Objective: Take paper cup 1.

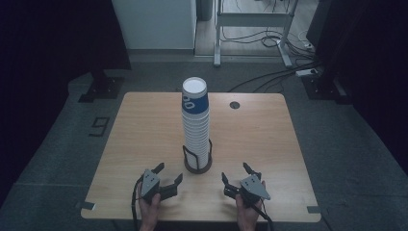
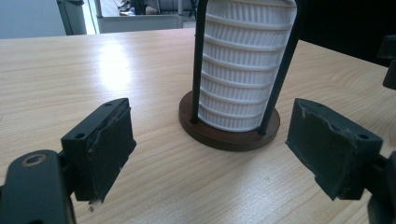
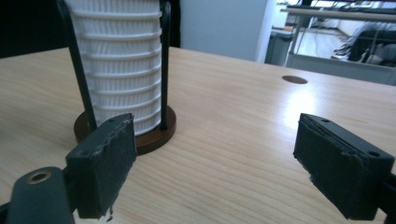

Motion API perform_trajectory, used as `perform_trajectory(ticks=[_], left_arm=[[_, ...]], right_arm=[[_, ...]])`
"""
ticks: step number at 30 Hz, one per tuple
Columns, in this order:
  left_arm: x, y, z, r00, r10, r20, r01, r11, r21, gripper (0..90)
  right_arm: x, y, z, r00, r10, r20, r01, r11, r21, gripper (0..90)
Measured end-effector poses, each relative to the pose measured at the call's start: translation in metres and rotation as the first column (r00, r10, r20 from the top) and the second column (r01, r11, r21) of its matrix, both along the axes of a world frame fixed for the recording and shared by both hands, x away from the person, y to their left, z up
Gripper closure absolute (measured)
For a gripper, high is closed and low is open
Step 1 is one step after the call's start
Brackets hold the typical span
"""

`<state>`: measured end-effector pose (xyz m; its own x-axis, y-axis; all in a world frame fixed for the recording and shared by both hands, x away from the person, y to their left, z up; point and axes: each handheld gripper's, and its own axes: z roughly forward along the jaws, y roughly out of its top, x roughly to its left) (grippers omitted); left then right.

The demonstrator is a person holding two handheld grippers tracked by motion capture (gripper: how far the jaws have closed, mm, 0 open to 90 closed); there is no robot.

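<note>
I held my left gripper (image 1: 169,175) and my right gripper (image 1: 237,176) low over the near edge of the table (image 1: 144,130), 1 on each side of the stack of cups (image 1: 196,126), and both sets of jaws stood apart with nothing between them. The stack rose tall in the middle of the table, nested white paper cups with a blue-printed cup showing at the top, and it sat in a holder (image 1: 197,161) made of a round dark base and thin black upright rods. I judged that the rods were there to keep so tall a stack from toppling, which meant any cup would have to be lifted straight up and off the top rather than pulled sideways. In the left gripper view the holder's base (image 2: 229,135) lay just ahead, between my 2 pads, and in the right gripper view it (image 3: 140,135) sat ahead and toward the left pad. Neither gripper touched the stack or the holder; I kept them flanking it, probably ready for 1 to steady it while the other reached up.
</note>
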<state>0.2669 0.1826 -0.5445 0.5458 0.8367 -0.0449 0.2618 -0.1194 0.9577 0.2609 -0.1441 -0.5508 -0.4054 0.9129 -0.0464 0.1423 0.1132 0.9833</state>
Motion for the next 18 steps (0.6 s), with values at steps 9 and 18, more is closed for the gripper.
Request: perform_trajectory(ticks=[9,18], left_arm=[[-0.0005,0.0004,0.0000,1.0000,-0.004,0.005,0.004,1.0000,-0.003,14.3],[-0.0014,-0.0001,-0.0002,0.9996,-0.020,0.018,0.020,0.9998,0.002,14.1]], right_arm=[[0.0013,-0.0029,-0.0001,0.9998,-0.022,-0.005,0.022,0.9989,0.042,13.3],[0.0062,0.0017,0.0025,0.9981,0.015,-0.060,-0.011,0.9983,0.057,16.6]])
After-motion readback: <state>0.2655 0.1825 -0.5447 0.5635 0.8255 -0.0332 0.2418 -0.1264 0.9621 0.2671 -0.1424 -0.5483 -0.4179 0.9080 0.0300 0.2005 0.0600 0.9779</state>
